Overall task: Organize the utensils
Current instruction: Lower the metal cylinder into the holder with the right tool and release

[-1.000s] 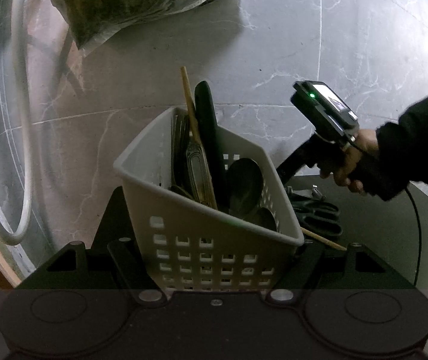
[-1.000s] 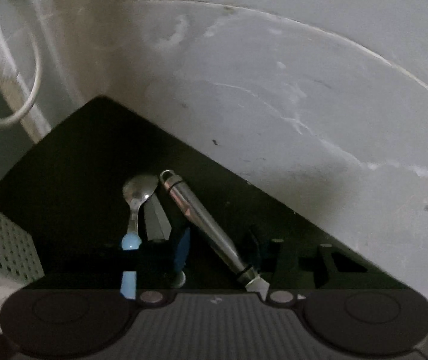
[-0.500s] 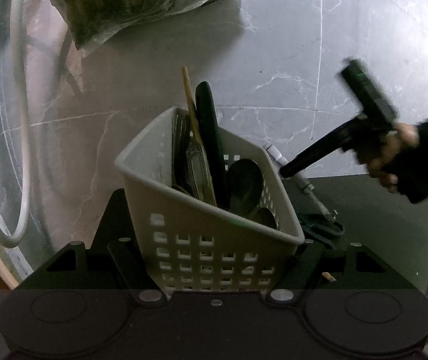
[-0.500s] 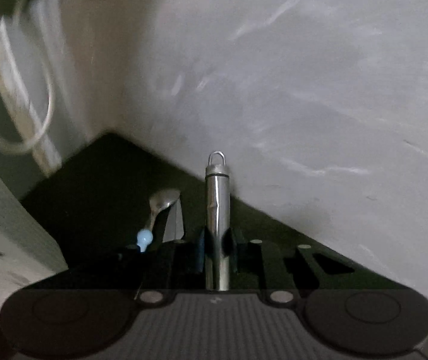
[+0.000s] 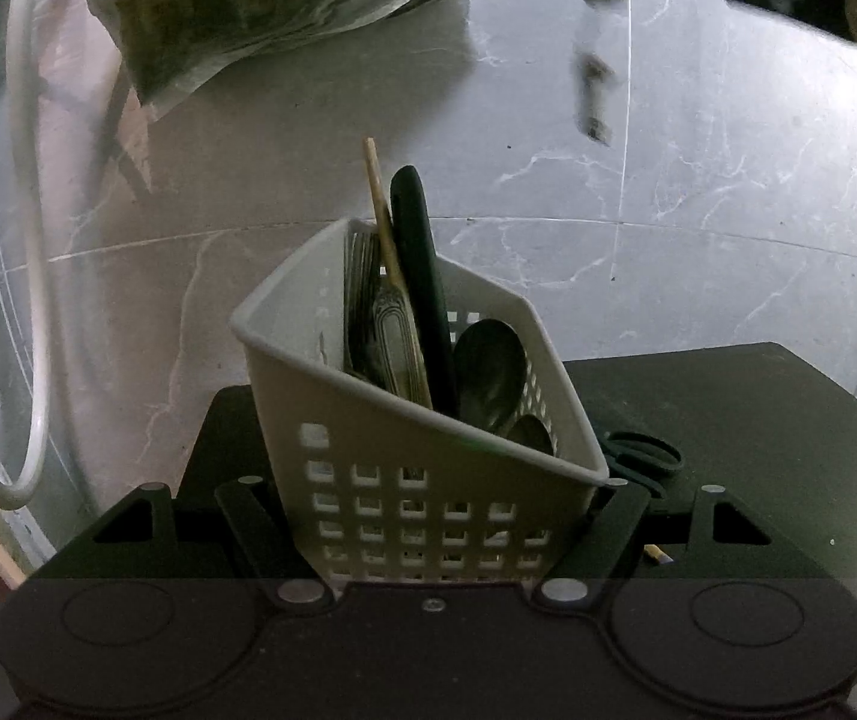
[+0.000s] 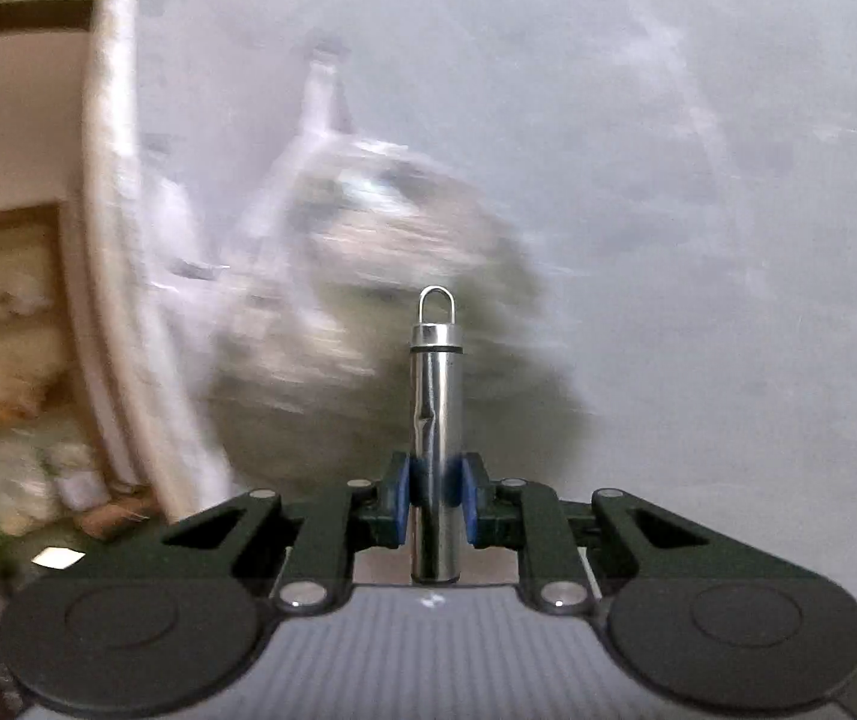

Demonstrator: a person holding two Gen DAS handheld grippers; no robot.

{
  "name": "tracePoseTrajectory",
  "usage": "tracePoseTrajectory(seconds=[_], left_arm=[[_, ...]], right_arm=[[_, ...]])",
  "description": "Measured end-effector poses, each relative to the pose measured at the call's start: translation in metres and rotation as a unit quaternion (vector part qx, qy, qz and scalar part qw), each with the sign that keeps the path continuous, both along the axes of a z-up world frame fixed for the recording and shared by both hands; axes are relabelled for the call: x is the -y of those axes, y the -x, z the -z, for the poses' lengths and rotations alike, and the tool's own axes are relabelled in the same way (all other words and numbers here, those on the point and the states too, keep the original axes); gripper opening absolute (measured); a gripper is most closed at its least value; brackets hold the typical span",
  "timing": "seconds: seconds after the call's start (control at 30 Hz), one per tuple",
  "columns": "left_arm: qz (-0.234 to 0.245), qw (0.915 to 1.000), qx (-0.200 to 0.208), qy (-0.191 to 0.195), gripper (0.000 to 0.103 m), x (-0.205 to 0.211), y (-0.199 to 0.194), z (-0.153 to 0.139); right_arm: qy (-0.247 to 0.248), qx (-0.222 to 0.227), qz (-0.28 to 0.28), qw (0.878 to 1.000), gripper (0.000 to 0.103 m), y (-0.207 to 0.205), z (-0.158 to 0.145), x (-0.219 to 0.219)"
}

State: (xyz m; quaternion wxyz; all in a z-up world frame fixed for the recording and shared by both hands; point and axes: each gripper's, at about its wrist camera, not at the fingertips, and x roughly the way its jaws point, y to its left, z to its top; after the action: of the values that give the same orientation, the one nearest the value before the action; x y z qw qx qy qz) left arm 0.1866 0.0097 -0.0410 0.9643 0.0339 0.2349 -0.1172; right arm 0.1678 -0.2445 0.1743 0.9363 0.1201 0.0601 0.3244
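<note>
Your right hand-held gripper (image 6: 434, 495) holds the steel handle of a utensil (image 6: 433, 420), its blue pads (image 6: 401, 495) pressed on either side of the shaft. The handle's long axis runs straight out along the fingers, away from you, and the wire hanging loop (image 6: 436, 306) is at the far tip. The working end is cut off below the fingers, so what kind of utensil it is cannot be told there. Everything behind it is smeared by blur: a pale bulky shape, a grey wall and a wooden frame at the left edge are all that can be made out.

Your left hand-held gripper (image 5: 434, 516) clamps the white perforated basket (image 5: 416, 480) by its lower side walls, fingers tight against the plastic. The basket stands tilted on the black bench (image 5: 758, 420). Inside it, handles lean up and back: a wooden chopstick (image 5: 379, 204), a black handle (image 5: 419, 264), patterned metal cutlery (image 5: 395, 336) and two spoon bowls (image 5: 488, 366). Black scissors (image 5: 644, 456) lie on the bench just right of the basket, partly hidden by its corner. A small stick end (image 5: 656, 553) lies by the right finger. A bag of greens (image 5: 236, 6) sits behind, a white hose (image 5: 26, 240) at left. A blurred streak hangs above the basket, too smeared to identify.
</note>
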Motion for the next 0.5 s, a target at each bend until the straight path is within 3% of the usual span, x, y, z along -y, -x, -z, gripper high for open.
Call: tracePoseTrajectory(seconds=[0.1, 0.2, 0.33, 0.4, 0.5], left_arm=[[-0.001, 1.0000, 0.000, 0.000, 0.077, 0.000, -0.001, 0.000], [-0.001, 1.0000, -0.001, -0.001, 0.077, 0.001, -0.002, -0.001], [-0.002, 1.0000, 0.000, -0.002, 0.077, 0.002, -0.002, 0.000], [-0.001, 1.0000, 0.001, -0.003, 0.077, 0.003, -0.002, 0.000], [-0.003, 1.0000, 0.000, -0.004, 0.077, 0.003, -0.001, 0.000]], right_arm=[[0.042, 0.012, -0.036, 0.998, 0.020, 0.004, 0.025, -0.037], [0.086, -0.011, -0.063, 0.994, 0.020, -0.001, 0.060, -0.062], [0.128, -0.050, -0.087, 0.987, 0.025, 0.004, 0.084, -0.062], [0.121, -0.049, -0.098, 0.987, 0.075, 0.019, 0.086, -0.049], [0.103, -0.039, -0.066, 0.992, 0.087, 0.029, 0.077, -0.013]])
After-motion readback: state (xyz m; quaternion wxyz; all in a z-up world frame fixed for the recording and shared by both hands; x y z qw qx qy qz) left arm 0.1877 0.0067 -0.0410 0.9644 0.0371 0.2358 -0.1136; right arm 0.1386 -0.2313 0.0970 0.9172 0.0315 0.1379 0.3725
